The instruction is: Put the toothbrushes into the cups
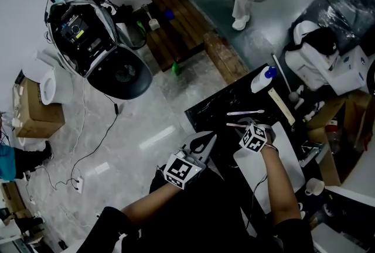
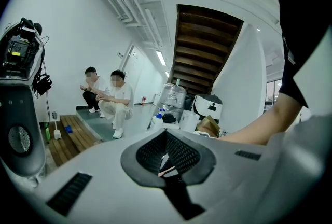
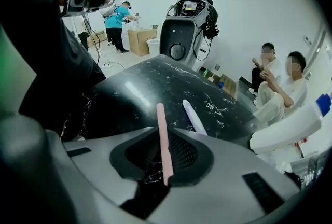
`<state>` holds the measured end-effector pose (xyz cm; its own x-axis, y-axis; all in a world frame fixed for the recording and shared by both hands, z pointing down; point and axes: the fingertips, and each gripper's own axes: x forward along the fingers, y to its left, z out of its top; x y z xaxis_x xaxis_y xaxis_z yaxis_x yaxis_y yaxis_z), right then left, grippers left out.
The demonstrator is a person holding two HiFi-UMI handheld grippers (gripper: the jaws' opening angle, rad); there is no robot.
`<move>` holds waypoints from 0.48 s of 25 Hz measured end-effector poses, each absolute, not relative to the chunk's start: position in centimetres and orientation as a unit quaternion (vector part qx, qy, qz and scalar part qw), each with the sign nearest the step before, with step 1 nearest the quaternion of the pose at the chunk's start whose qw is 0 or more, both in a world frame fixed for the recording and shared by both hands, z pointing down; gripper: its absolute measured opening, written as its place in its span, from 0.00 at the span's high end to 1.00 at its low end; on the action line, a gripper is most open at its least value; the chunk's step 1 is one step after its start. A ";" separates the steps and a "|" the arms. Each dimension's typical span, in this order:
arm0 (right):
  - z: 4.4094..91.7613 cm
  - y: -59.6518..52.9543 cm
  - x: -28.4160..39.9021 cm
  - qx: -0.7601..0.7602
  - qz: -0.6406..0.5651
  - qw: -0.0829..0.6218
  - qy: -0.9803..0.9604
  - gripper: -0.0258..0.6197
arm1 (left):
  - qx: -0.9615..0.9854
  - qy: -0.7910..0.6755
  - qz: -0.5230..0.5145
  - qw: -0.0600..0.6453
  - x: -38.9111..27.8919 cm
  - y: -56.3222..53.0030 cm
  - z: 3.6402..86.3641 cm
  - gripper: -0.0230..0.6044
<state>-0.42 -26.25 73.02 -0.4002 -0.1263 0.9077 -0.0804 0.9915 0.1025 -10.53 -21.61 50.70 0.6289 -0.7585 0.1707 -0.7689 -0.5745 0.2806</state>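
Toothbrushes, two of them, are both on the black bench (image 1: 214, 106), none in a cup yet. The pink toothbrush (image 3: 162, 135) is the one being handled: the right tool (image 1: 242, 127) points steeply down at it and its jaws are pinched on the handle end. The rest of the brush sticks out over the bench top, and it's hard to say if it's lifted. The white toothbrush (image 1: 246, 112) lies just beside it, nearer the far edge, untouched. The left tool (image 1: 208, 142) hangs by the bench's left edge, jaws together, gripping nothing.
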 end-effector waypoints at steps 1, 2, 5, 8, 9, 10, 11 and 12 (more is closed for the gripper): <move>73.1 -26.1 -0.4 0.060 -0.025 0.547 -0.835 0.86 | 0.888 -0.430 0.015 0.165 -10.5 -21.5 50.7 0.94; 73.3 -26.0 -0.4 0.061 -0.026 0.548 -0.834 0.86 | 0.888 -0.428 0.014 0.165 -10.4 -21.4 50.8 0.94; 73.3 -26.0 -0.4 0.075 -0.025 0.548 -0.833 0.86 | 0.892 -0.421 0.013 0.165 -10.3 -20.9 50.9 0.94; 73.5 -25.9 -0.3 0.096 -0.034 0.555 -0.825 0.86 | 0.896 -0.413 0.011 0.163 -10.5 -20.2 50.7 0.94; 73.5 -25.7 -0.3 0.102 -0.039 0.558 -0.823 0.86 | 0.897 -0.411 0.009 0.161 -10.6 -19.9 50.5 0.94; 73.5 -25.5 -0.3 0.107 -0.042 0.558 -0.822 0.86 | 0.899 -0.409 0.008 0.159 -10.7 -19.5 50.4 0.94; 73.3 -25.2 -0.2 0.114 -0.044 0.556 -0.822 0.86 | 0.900 -0.407 0.007 0.158 -10.8 -19.2 50.3 0.94; 73.1 -24.9 -0.2 0.125 -0.043 0.551 -0.824 0.86 | 0.901 -0.405 0.006 0.157 -11.1 -18.9 50.3 0.94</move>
<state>-0.19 -24.93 73.07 -0.3627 -0.2534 0.8968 -0.1583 0.9651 0.2087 -11.05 -18.93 50.27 0.6720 -0.7274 0.1387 -0.7314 -0.6226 0.2782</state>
